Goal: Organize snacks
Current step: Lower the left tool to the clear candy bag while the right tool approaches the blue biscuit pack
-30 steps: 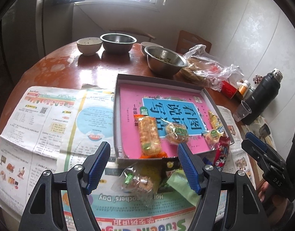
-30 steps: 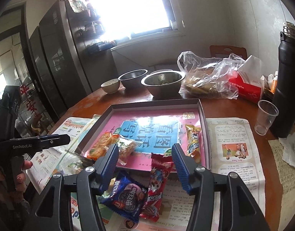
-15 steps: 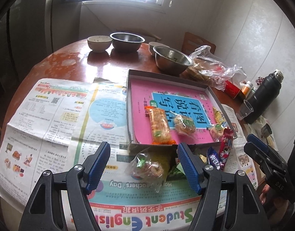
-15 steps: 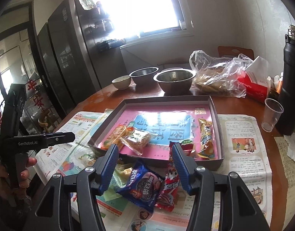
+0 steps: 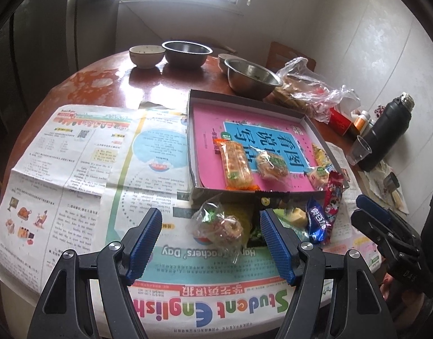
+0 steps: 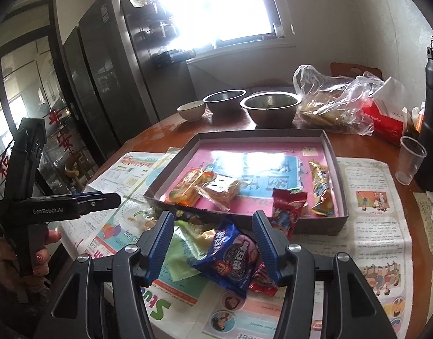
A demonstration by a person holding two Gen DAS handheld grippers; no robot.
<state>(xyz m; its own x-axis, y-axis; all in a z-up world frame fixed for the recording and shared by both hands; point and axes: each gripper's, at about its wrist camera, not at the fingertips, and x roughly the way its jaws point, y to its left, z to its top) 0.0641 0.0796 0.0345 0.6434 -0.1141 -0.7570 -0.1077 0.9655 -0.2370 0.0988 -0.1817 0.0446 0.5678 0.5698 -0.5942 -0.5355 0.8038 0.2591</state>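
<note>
A grey tray (image 5: 244,96) lined with a pink book holds an orange cracker packet (image 5: 236,163), a small clear cake packet (image 5: 271,163) and a yellow packet (image 6: 319,189). A red packet (image 6: 287,212) leans over the tray's front rim (image 6: 258,135). Loose on the newspaper in front lie a clear packet (image 5: 217,226), a blue cookie packet (image 6: 233,257) and a green packet (image 6: 185,251). My left gripper (image 5: 209,217) hovers open above the clear packet. My right gripper (image 6: 213,217) hovers open above the blue packet. Neither holds anything. Each gripper shows in the other's view, the right gripper (image 5: 360,207) and the left gripper (image 6: 111,197).
Newspaper (image 5: 83,155) covers the near half of the round wooden table. Behind the tray stand two steel bowls (image 5: 251,77) and a ceramic bowl (image 5: 146,55). A plastic bag (image 6: 332,104), a red box (image 6: 383,121), a plastic cup (image 6: 409,159) and a black flask (image 5: 385,135) crowd the right.
Both grippers have drawn back from the tray toward the near table edge, so more newspaper and the loose packets show. No snack has moved and the jaws stand as before.
</note>
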